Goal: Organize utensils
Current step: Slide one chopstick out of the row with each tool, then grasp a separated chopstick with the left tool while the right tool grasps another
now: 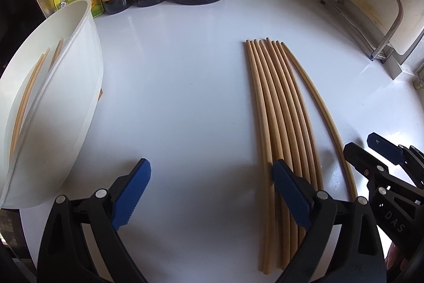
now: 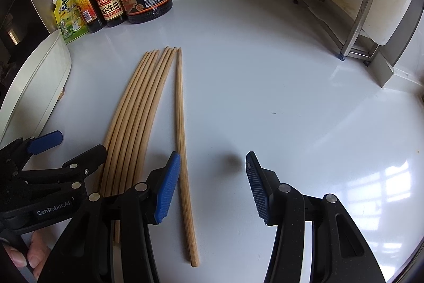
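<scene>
While both stood released, the left hand-held gripper (image 1: 212, 192) hovered beside the chopsticks (image 1: 281, 123); the right hand-held gripper (image 2: 213, 187) should straddle the lone chopstick (image 2: 182, 150) squarely before clenching.

Both grippers point steeply down, side by side. The left gripper (image 1: 212, 192) has its 2 jaws spread wide and empty; the right gripper (image 2: 212, 187) stands about half open, empty.

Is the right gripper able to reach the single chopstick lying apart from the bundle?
Probably yes: the right gripper is open, the lone chopstick lies beside its left finger, and nothing covers it.
</scene>
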The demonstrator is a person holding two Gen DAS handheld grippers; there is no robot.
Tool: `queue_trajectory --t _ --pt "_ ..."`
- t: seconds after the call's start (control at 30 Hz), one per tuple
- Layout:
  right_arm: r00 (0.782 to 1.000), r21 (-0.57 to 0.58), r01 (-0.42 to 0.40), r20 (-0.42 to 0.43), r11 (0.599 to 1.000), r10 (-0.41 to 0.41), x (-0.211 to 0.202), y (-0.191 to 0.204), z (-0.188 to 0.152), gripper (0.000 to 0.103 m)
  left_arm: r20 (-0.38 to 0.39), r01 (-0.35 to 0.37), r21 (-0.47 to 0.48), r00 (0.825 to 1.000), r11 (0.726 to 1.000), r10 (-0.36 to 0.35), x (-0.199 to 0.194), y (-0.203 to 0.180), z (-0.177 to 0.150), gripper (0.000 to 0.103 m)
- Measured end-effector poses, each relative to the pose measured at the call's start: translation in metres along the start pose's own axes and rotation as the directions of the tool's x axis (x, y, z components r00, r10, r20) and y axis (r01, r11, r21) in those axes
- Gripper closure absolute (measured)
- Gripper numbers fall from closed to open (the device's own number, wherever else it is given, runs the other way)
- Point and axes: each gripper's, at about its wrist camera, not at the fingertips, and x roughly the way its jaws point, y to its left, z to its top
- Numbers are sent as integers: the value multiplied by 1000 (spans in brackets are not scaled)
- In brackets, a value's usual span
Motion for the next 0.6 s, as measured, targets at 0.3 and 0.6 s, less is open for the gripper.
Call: queue_trajectory --t 0.3,0.6 --pt "1000 -31 15 7 999 -15 5 6 2 54 -6 -21 -22 1000 1000 21 9 4 10 11" --pt "1000 -101 21 22 995 -19 13 18 6 61 -13 -16 -14 1000 1000 15 16 1 25 11"
